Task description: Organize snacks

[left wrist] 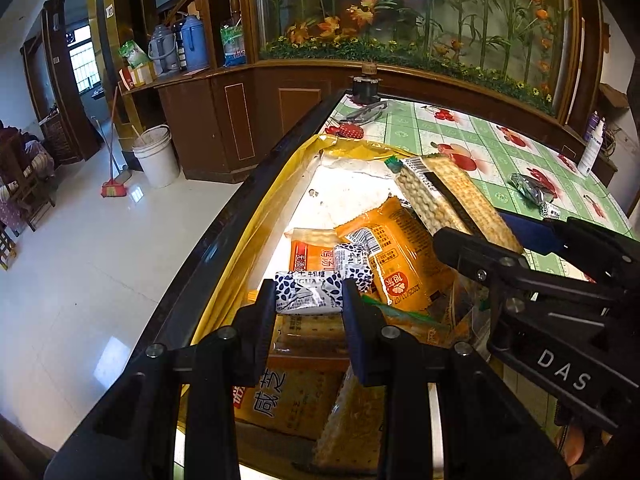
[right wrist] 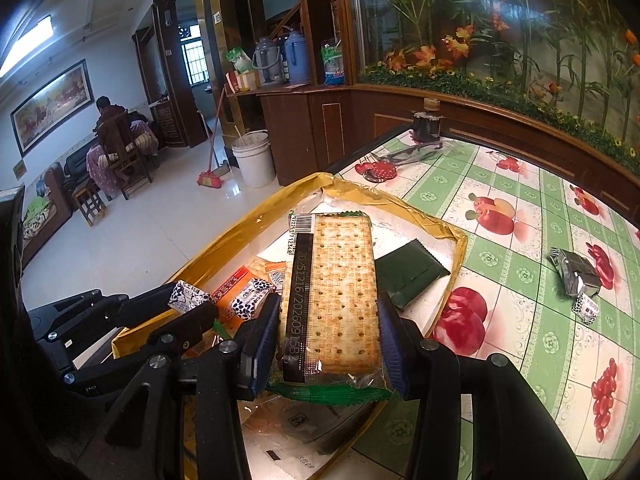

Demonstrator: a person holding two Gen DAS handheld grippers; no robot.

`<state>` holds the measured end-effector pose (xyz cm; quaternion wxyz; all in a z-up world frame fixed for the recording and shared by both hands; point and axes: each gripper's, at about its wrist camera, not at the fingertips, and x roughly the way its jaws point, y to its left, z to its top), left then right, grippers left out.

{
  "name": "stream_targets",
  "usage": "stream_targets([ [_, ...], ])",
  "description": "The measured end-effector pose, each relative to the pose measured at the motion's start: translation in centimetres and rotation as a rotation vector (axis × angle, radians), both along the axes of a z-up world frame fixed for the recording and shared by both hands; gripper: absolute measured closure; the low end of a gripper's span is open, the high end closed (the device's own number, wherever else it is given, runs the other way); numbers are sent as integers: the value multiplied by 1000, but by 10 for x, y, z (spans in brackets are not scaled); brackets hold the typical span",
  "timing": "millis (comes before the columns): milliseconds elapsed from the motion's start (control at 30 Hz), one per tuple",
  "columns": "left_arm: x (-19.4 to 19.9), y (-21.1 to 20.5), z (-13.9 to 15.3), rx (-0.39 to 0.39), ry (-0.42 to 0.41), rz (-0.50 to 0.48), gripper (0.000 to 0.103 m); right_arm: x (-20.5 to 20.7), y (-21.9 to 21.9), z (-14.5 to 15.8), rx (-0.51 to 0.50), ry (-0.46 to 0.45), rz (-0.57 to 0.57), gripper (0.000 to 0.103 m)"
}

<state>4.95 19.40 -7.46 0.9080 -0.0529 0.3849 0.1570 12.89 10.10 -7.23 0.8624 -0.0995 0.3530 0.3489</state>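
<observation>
A gold-rimmed box point(left wrist: 280, 172) point(right wrist: 256, 220) lies on the table and holds several snack packs. My left gripper point(left wrist: 309, 300) is shut on a small blue-and-white patterned candy point(left wrist: 310, 298) above the box; it also shows in the right wrist view point(right wrist: 188, 296). My right gripper point(right wrist: 328, 320) is shut on a long cracker pack point(right wrist: 332, 292) point(left wrist: 448, 196) over the box. An orange biscuit pack point(left wrist: 400, 256), a second patterned candy point(left wrist: 354, 264) point(right wrist: 252, 300) and a dark green packet point(right wrist: 408, 272) lie inside.
The table has a green cloth with a fruit print point(right wrist: 520, 240). A silver wrapper point(right wrist: 576, 276) point(left wrist: 532, 188) and a small candy point(right wrist: 586, 308) lie on it at right. A dark pot point(right wrist: 426, 124) stands at the far edge. The table edge point(left wrist: 240, 216) drops to floor on the left.
</observation>
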Motion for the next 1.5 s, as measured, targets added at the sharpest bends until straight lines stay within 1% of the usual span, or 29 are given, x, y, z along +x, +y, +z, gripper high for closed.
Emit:
stream_targets([
  [100, 1, 1, -1, -9, 3, 0, 73, 3, 2, -2, -5, 4, 6, 55],
  [200, 2, 3, -3, -24, 6, 13, 72, 5, 2, -3, -2, 14, 5, 52],
  [233, 2, 4, -3, -28, 7, 17, 67, 5, 2, -3, 0, 17, 7, 49],
  [300, 2, 5, -3, -21, 12, 26, 59, 5, 2, -4, -7, 12, 5, 48],
  [367, 2, 6, -2, -14, 19, 42, 40, 5, 2, -4, -9, 12, 2, 39],
  [433, 0, 6, -1, -17, 14, 48, 31, 3, 0, -2, -4, 1, -4, 33],
  [467, -1, 7, -1, -21, 11, 46, 29, 2, -1, -1, -3, -5, -8, 31],
  [533, -2, 6, 1, -18, 12, 49, 28, 0, -3, 2, 0, -9, -9, 29],
  [667, -4, 3, 4, -9, 8, 48, 23, -2, -9, 8, 12, -12, -18, 29],
  [833, -9, -1, 12, 2, -2, 46, 22, -8, -27, 19, 45, -17, -39, 29],
  [967, -15, -9, 21, 12, -24, 38, 21, -16, -46, 30, 62, -44, -74, 25],
  [1133, -21, -24, 35, 21, -58, 15, 21, -28, -73, 43, 82, -62, -114, 23],
  [1233, -21, -35, 42, 24, -53, -9, 20, -34, -92, 49, 90, -77, -149, 21],
  [1400, -23, -52, 51, 30, -57, -29, 20, -40, -123, 54, 107, -80, -209, 21],
  [1500, -28, -60, 57, 35, -80, -31, 20, -42, -141, 54, 117, -68, -239, 20],
])
